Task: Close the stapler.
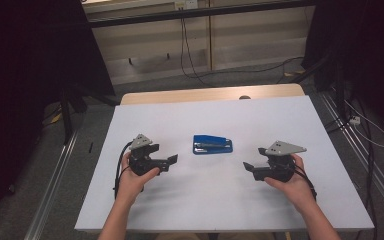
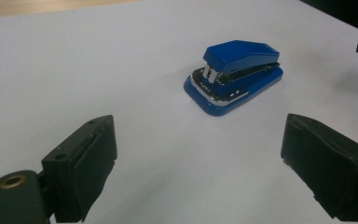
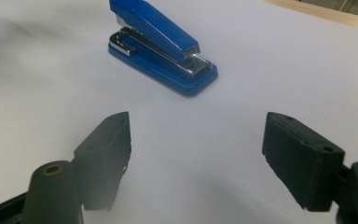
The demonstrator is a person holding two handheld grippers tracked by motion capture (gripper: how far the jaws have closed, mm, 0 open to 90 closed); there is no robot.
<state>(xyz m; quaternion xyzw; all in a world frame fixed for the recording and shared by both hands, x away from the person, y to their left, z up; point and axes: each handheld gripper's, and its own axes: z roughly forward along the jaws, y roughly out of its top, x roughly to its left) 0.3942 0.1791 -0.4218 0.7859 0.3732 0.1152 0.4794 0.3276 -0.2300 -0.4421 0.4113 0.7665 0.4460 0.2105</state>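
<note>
1. White worktop [image 1: 280,200] under dim light, dark curtains behind.
2. Left hand-held gripper [image 1: 172,161] and right hand-held gripper [image 1: 248,168] rest on it, jaws spread, empty.
3. Blue stapler [image 1: 212,144] lies between them, slightly farther back, touching neither.
4. To grasp well, I'd close across its narrow sides, low near the base.

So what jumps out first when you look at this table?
A bright blue stapler lies alone in the middle of the white table. On either side of it a hand holds a black tool, the left gripper and the right gripper, both open and pointed at it.
</note>
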